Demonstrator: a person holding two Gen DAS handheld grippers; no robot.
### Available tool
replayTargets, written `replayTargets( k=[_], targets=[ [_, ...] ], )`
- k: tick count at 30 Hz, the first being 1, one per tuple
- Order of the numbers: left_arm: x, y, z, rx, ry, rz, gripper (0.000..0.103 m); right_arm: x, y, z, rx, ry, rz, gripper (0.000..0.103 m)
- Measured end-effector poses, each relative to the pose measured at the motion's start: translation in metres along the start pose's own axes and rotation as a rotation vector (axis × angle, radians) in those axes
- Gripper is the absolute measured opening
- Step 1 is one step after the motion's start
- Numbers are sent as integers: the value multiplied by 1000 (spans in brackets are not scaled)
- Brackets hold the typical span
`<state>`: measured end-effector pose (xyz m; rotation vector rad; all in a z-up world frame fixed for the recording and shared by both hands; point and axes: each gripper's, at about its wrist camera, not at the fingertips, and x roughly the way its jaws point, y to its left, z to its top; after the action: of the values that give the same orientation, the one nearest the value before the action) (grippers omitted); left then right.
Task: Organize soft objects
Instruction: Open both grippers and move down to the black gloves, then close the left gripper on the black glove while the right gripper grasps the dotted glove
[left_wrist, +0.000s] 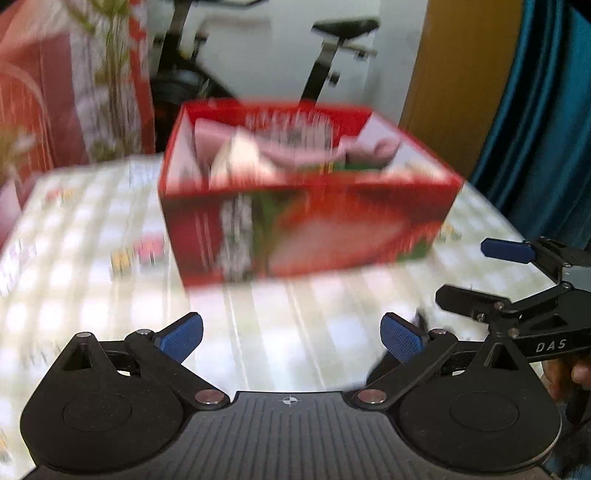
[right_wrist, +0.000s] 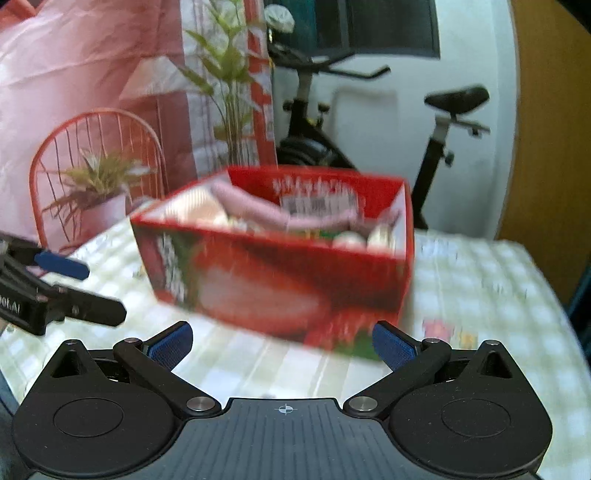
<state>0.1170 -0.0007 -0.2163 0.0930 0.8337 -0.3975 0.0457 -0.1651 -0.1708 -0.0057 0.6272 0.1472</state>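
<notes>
The left tool (left_wrist: 291, 338) and right tool (right_wrist: 282, 345) both hang spread wide with nothing between their blue pads, above the checked counter (left_wrist: 92, 221). Ahead on it sits the red box (left_wrist: 306, 218), holding pink soft objects (left_wrist: 284, 147).

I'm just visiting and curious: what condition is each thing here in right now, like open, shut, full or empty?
Red box: open-topped, on the checked tablecloth.
Pink soft item: lying inside the box; details blurred.
Left gripper: open, nothing between its fingers.
Right gripper: open, nothing held.
</notes>
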Motion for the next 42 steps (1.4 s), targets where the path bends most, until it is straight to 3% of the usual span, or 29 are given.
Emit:
replayTargets(
  k=[4,12,17,21,28,36,40,42],
  targets=[
    [18,5,-21,-62,69,-9,103,7,5,-27,23,38,-24,103],
    [33,15,-39,-123,121,5,103,22,12,-53,-12,76,-50,103],
    [24,23,-39,-175,87,-9,103,21,15,-60,-36,79,-38,103],
    [13,19,-39,-154,35,-15,103,22,17,-61,-59,99,-26,102],
    [14,13,-42,-140,19,-39,100,29,21,-62,-73,134,-12,89],
    [10,-6,-44,-38,-12,-71,88,47,20,-53,-24,154,-3,83],
    [15,-2,-47,-56,16,-86,68,55,17,-50,29,154,-4,83],
    [20,0,-50,-74,36,-85,63,56,16,-51,34,144,-9,82]
  ],
)
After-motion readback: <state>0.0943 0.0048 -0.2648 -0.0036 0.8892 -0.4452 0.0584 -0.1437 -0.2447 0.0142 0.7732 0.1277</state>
